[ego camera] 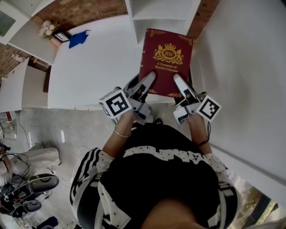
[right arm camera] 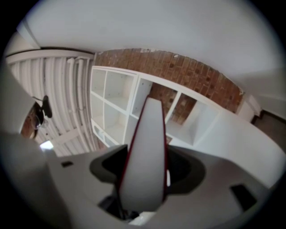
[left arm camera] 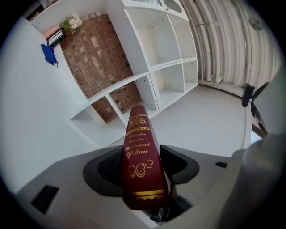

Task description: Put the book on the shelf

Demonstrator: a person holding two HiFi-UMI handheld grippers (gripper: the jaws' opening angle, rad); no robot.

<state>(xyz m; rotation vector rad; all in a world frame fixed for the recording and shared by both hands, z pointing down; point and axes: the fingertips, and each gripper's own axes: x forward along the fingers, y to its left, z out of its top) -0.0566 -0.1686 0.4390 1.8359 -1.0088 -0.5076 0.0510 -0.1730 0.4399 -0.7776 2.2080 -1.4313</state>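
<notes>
The red book [ego camera: 167, 62] is held flat, near the shelf [ego camera: 163, 11]. The left gripper [ego camera: 149, 79] clamps its near left corner by the spine, and the right gripper [ego camera: 178, 81] clamps its near right corner.

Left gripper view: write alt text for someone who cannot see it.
A dark red book with gold spine lettering is clamped, spine toward the camera, between the black pads of the left gripper. Beyond it stands a white cube shelf with open compartments against a brick wall.
</notes>
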